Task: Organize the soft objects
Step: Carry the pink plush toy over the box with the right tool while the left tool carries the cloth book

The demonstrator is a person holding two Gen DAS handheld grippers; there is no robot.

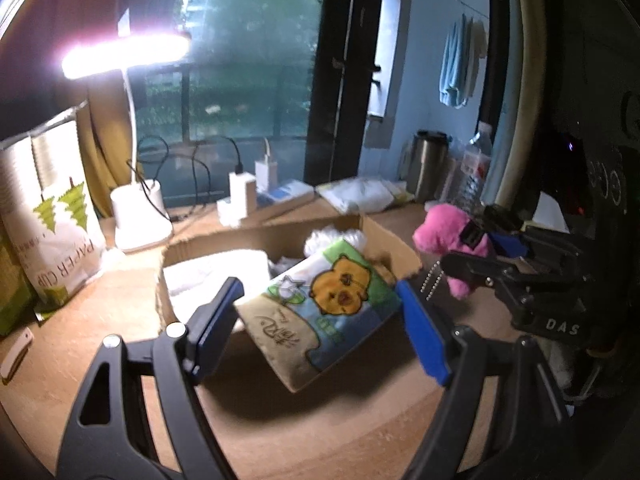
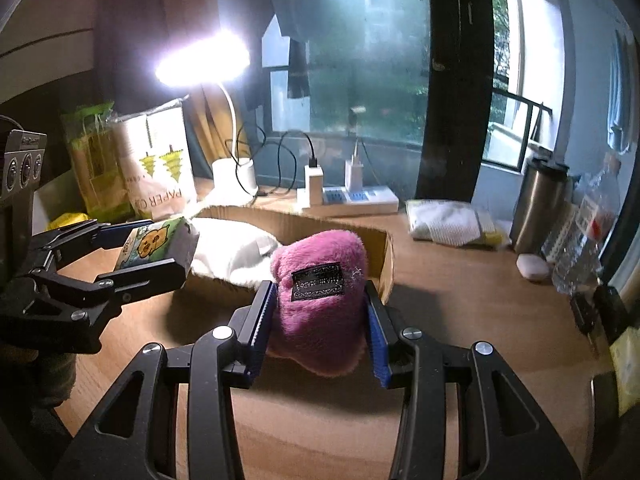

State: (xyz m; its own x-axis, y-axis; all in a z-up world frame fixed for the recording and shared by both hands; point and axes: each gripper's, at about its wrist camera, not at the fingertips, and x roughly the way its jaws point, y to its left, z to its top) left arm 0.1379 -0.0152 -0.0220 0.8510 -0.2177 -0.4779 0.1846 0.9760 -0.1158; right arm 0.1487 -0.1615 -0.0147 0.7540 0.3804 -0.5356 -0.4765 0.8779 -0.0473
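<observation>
My left gripper (image 1: 320, 316) is shut on a soft tissue pack (image 1: 324, 312) printed with a yellow cartoon bear, held above the front edge of an open cardboard box (image 1: 200, 246). The pack also shows in the right wrist view (image 2: 156, 246). My right gripper (image 2: 320, 316) is shut on a pink plush toy (image 2: 320, 300) with a black label, held above the desk in front of the box (image 2: 384, 256). The plush also shows in the left wrist view (image 1: 448, 236). White soft items (image 2: 228, 248) lie inside the box.
A lit white desk lamp (image 1: 138, 216) stands behind the box. A paper cup bag (image 1: 52, 220) stands at the left. A power strip with chargers (image 2: 348, 196), a folded white cloth pack (image 2: 448, 220), a steel mug (image 2: 536, 204) and a water bottle (image 2: 584, 232) stand along the back and right.
</observation>
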